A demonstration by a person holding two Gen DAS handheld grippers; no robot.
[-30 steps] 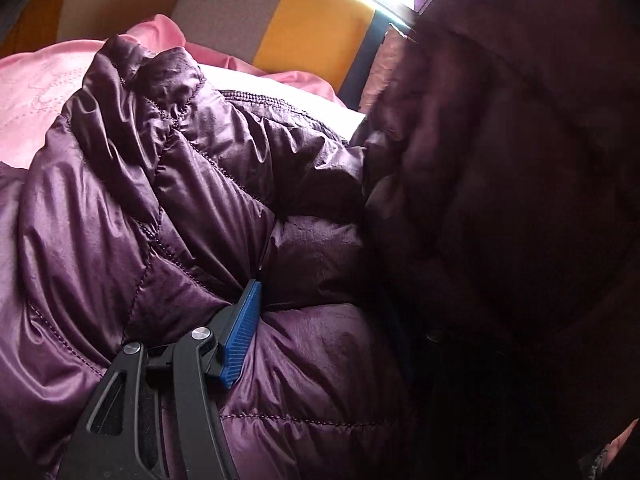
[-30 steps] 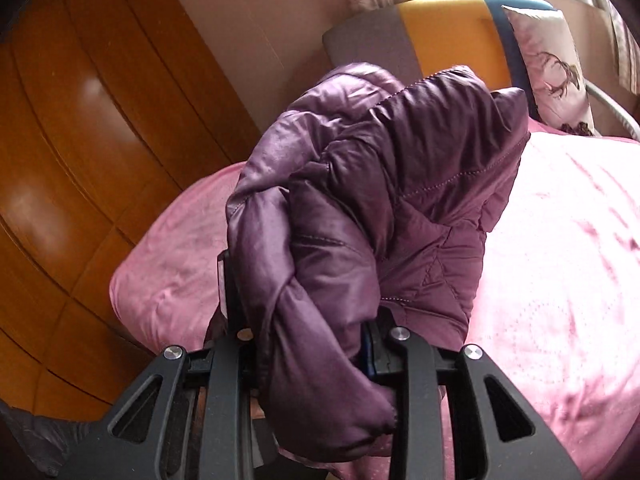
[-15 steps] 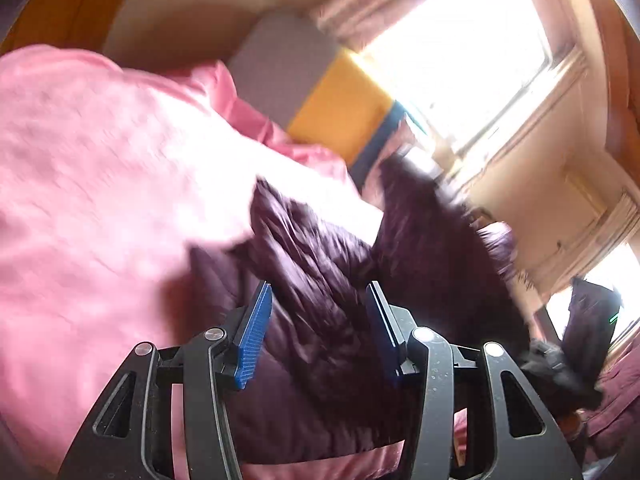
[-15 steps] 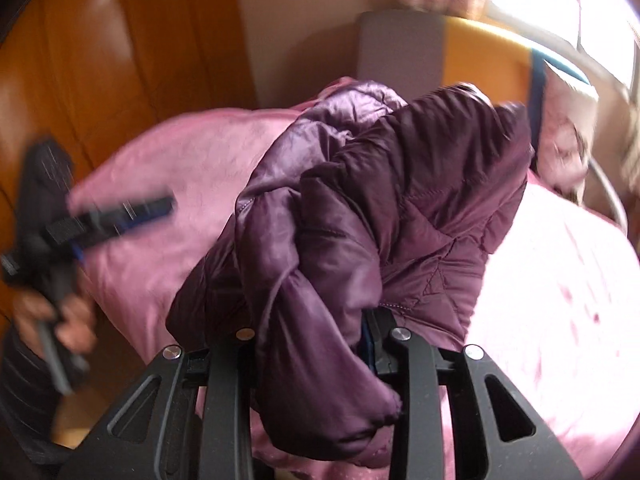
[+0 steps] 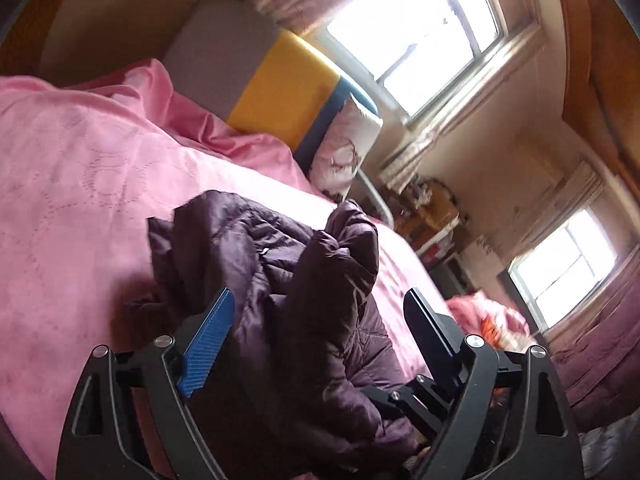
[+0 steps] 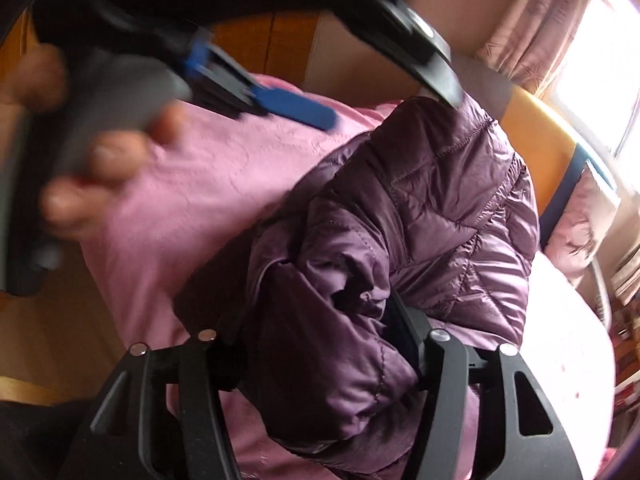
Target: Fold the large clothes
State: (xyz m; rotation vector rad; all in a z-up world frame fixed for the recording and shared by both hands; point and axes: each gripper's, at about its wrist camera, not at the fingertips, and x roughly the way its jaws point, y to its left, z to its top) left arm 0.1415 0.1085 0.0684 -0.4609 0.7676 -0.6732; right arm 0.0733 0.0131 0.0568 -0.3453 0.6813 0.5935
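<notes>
While the right gripper [image 6: 320, 344] clenched a bunched purple jacket [image 6: 420, 216] above the pink bed [image 5: 80, 168], the left gripper [image 5: 320, 312] hovered released nearby, folding barely begun.

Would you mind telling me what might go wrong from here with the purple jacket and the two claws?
1. Only the right claw pinches the quilted purple puffer jacket; it holds a thick, slippery-looking bunch, so the fabric may slide out.
2. The left claw is open with jacket folds between its fingers, and may close on the wrong layer.
3. The jacket is crumpled in a heap on the pink bedspread; folding without first spreading it flat would probably trap creases.
</notes>
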